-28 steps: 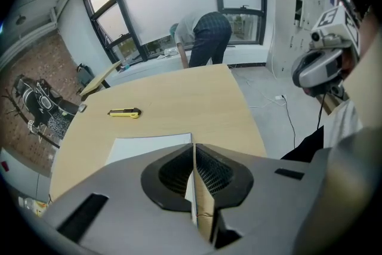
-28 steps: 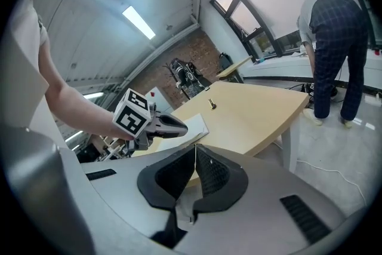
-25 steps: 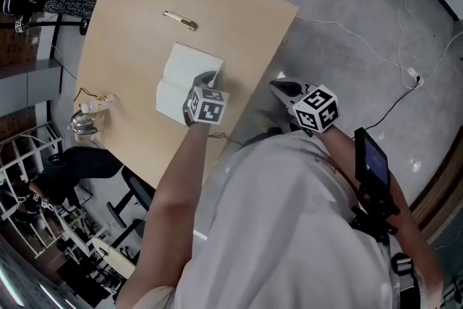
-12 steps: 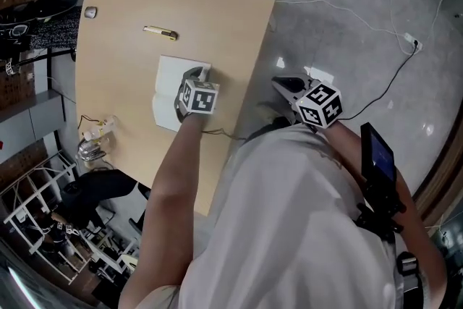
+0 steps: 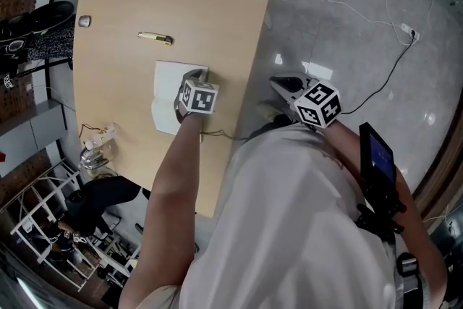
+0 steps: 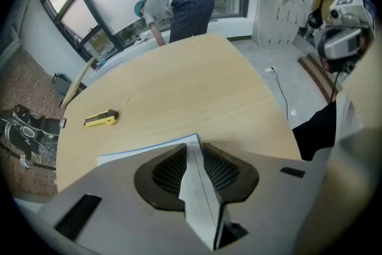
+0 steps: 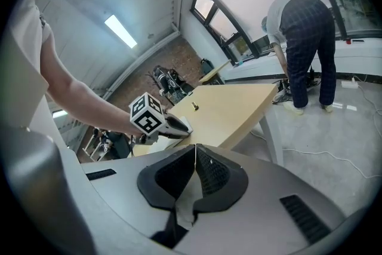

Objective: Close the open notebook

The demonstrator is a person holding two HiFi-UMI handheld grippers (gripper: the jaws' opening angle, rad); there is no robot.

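My left gripper (image 6: 194, 149) points steeply down at the counter (image 5: 130, 11), and its fingers pinch a thin white leaf of the notebook (image 5: 168, 87) by its free edge. The leaf stands on edge between the two pads, running back toward me. The rest of the notebook lies flat right under and just beyond those fingers, its blue-edged corner showing past their tips. A yellow cutter (image 6: 100, 119) lies well beyond the fingers, off to their left, clear of the work.

My right gripper (image 7: 194, 152) hangs off the counter's edge, over the floor, well apart from the notebook. Its fingers are pressed together on nothing.

As I judge it, I am in the folding-over step: the leaf is caught and lifted, and the book is not yet shut. Whether I hold the cover or one inner sheet, I cannot tell.

Next I should carry the pinched edge across and down until it lies on the other half. Then I spread the fingers to let go and draw them away without dragging the book. A thin sheet could buckle or slip if I swing too fast.
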